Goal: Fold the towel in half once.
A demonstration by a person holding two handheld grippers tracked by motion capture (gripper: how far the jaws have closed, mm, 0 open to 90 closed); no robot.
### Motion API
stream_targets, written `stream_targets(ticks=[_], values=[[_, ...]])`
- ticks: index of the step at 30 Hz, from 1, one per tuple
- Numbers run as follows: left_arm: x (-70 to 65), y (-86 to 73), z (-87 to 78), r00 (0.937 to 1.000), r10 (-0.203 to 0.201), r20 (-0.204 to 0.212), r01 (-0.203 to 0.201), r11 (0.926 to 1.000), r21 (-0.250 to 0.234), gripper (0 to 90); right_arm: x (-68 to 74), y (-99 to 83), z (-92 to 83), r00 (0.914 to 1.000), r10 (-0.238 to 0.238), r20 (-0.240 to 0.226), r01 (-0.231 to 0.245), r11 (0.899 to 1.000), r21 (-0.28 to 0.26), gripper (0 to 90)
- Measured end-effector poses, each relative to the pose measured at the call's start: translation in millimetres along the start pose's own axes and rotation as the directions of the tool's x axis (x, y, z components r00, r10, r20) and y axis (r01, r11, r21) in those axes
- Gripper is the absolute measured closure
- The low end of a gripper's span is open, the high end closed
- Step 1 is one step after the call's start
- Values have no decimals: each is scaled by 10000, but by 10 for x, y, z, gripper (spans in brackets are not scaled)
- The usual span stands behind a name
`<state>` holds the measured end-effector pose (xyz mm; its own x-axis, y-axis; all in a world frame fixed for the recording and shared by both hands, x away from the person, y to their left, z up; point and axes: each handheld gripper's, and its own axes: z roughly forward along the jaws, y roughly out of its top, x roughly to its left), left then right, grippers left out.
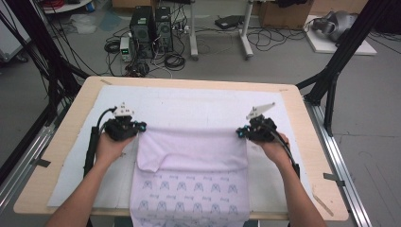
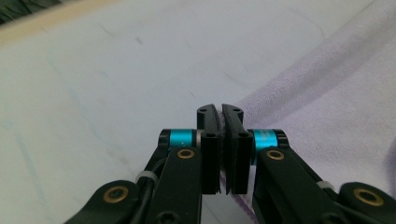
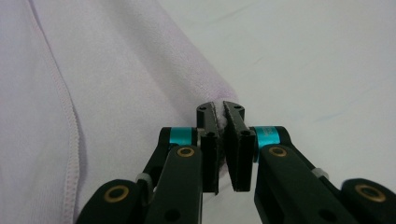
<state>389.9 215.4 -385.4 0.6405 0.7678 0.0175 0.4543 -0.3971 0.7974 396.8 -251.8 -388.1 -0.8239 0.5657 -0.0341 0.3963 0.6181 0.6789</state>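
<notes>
On white table cover (image 1: 189, 106), lilac towel (image 1: 194, 163) apparently lengthwise toward person, folded edge crosswise, left gripper (image 1: 137, 126) and right gripper (image 1: 242, 132) clamping its corners.

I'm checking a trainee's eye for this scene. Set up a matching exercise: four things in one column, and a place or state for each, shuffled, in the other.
Things:
1. left gripper
2. right gripper
3. lilac towel
4. white table cover

Places or states:
A. spread flat under everything, on the wooden table
B. shut on the folded edge's right-hand corner in the high view
C. folded over on itself, its patterned end hanging off the near edge
D. shut on the folded edge's left-hand corner in the high view

Pairs: 1-D, 2-B, 3-C, 4-A
</notes>
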Motion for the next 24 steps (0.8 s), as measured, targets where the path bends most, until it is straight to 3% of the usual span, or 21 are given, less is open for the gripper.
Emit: stream_targets(ticks=[7,9,10,11,12,13,15,17,21,22,24], values=[[282,812,-131,9922,501,-1138,-556,9974,-459,859,-413,723,-233,9928,-65,1192,117,9990,-432,856],[357,962,-171,9905,399,-1318,-483,9970,-610,856,-503,880,-311,9921,107,1247,-26,9979,-647,845],[390,992,-151,9868,242,-1601,-311,9987,-404,836,-531,935,-332,9911,172,1323,-69,9969,-778,801],[405,983,-128,9831,175,-1824,-222,9995,-242,745,-566,958,-336,9895,226,1428,-74,9944,-1058,686],[434,954,-103,9815,121,-1912,-111,9999,61,653,-596,953,-320,9900,464,1330,-308,9926,-1174,637],[462,899,-89,9842,-32,-1771,60,9999,151,611,-634,928,-294,9905,754,1146,-632,9923,-1068,598],[492,737,-93,9879,-290,-1527,302,9995,60,580,-647,838,-236,9910,1076,796,-1010,9914,-835,577],[489,597,-102,9914,-409,-1243,406,9992,-45,573,-593,715,-190,9932,951,664,-884,9913,-976,569],[380,316,-116,9959,-665,-608,647,9974,-311,542,-445,517,-101,9945,1037,142,-1018,9897,-1006,545],[341,259,-122,9964,-717,-442,700,9967,-402,534,-411,502,-66,9939,1098,-60,-1100,9913,-721,537],[256,167,-136,9978,-597,-293,585,9975,-396,508,-287,469,-26,9975,705,42,-701,9950,-718,540]])
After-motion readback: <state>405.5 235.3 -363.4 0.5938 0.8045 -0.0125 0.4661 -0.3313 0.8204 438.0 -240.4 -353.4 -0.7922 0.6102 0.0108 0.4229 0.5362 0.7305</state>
